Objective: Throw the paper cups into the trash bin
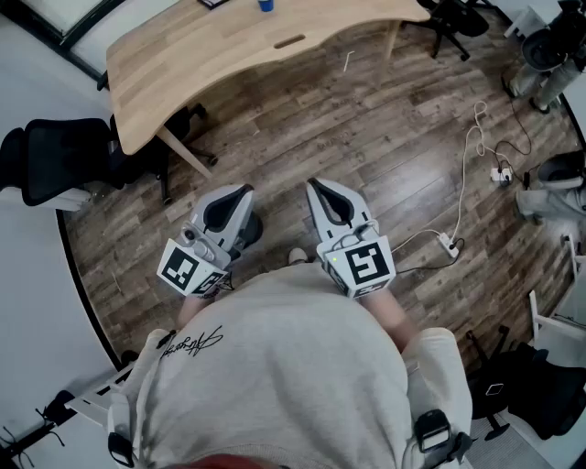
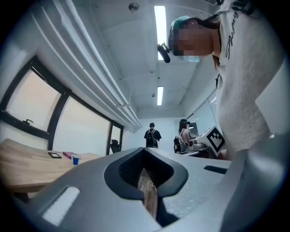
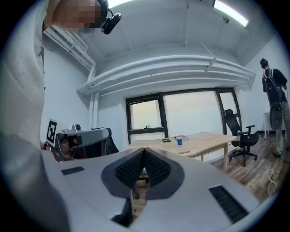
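Basically both tongs are clenched on nothing: left gripper [image 1: 245, 190] & right gripper [image 1: 313, 185] sit side by side close to the person's torso, jaws together, only floor showing thru the slit btwn the pads. Only cup I can find is a small blue cup [image 1: 265, 5] on the far part of the wooden desk [image 1: 229, 50], well apart from both grippers. It's cut off by the top edge of the head view and tiny in both gripper views, so can't confirm it's paper or whether it's empty. Risks, imo: w/ jaws shut, coming in on the cup w/o opening first would knock it over or shove it along the desk; a thin cup prob crushes if squeezed hard; any liquid left would spill. On the way over, the cables [image 1: 462, 174] on the floor at right and the office chair [image 1: 55, 160] at left could snag feet. Biggest gap: no trash bin in any view, so no idea where the throw goes. Other cups, if any, not visible. Dark flat item [image 2: 55, 155] + pinkish book [image 2: 69, 154] near the cup too small to ID.
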The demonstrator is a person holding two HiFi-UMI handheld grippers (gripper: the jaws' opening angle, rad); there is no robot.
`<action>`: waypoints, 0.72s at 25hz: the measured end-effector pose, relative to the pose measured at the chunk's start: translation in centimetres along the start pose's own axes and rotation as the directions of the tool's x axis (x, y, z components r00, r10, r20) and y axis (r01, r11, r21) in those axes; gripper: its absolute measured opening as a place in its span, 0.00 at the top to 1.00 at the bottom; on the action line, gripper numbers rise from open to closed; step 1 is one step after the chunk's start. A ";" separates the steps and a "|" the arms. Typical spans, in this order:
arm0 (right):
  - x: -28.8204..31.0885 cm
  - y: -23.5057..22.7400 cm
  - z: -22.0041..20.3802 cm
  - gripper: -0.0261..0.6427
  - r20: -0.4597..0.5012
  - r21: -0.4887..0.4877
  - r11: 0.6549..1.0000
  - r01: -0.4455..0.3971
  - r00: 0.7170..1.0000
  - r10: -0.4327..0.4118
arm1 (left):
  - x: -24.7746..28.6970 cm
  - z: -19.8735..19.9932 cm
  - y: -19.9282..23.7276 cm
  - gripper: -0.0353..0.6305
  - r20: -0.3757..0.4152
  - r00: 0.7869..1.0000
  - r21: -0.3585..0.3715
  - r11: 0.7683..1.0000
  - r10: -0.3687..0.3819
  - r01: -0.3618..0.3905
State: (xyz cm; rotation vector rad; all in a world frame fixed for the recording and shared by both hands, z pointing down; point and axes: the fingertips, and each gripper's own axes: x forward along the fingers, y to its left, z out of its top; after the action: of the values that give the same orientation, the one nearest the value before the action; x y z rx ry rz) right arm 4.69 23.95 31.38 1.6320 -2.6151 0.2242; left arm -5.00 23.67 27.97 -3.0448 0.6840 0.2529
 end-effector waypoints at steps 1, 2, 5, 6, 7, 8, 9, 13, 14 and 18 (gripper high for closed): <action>0.0 0.0 0.1 0.95 0.014 -0.004 1.000 0.002 1.000 -0.002 | -0.1 0.1 -0.1 0.94 0.006 1.000 -0.004 1.000 -0.001 0.001; 0.0 0.0 0.2 0.95 0.025 -0.008 1.000 0.003 1.000 -0.003 | -0.2 0.3 -0.1 0.94 0.010 1.000 -0.008 1.000 -0.002 0.002; 0.1 0.2 0.4 0.95 0.026 -0.014 1.000 0.002 1.000 -0.002 | -0.4 0.5 -0.1 0.94 0.011 1.000 -0.006 1.000 -0.001 0.001; 0.1 0.2 0.5 0.95 0.024 -0.017 1.000 0.002 1.000 -0.001 | -0.5 0.5 0.0 0.94 0.009 1.000 -0.003 1.000 -0.002 0.002; 0.1 0.2 0.5 0.95 0.021 -0.019 1.000 0.002 1.000 -0.001 | -0.5 0.5 0.0 0.94 0.008 1.000 0.000 1.000 -0.002 0.002; 0.1 0.3 0.5 0.95 0.019 -0.021 1.000 0.001 1.000 -0.001 | -0.6 0.5 0.0 0.94 0.007 1.000 0.002 1.000 -0.002 0.002; 0.1 0.3 0.6 0.95 0.022 -0.025 1.000 0.001 1.000 -0.001 | -0.7 0.5 0.0 0.94 0.004 1.000 0.004 1.000 -0.001 0.001; 0.1 0.2 0.8 0.95 0.048 -0.042 0.999 0.007 0.999 -0.005 | -0.9 0.4 0.1 0.94 0.000 1.000 0.008 1.000 0.005 -0.005; 0.1 0.3 0.8 0.95 0.042 -0.043 0.999 0.007 0.999 -0.005 | -0.9 0.4 0.1 0.94 0.000 1.000 0.009 1.000 0.006 -0.006; 0.0 0.7 0.6 0.95 0.000 -0.055 0.998 0.011 1.000 -0.011 | -1.2 0.5 0.3 0.94 0.004 1.000 0.015 1.000 0.011 -0.011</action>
State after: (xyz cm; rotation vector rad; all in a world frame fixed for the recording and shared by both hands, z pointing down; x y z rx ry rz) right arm 4.08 24.17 30.72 1.6291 -2.5873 0.1507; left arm -6.27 23.92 27.66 -3.0266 0.6993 0.2532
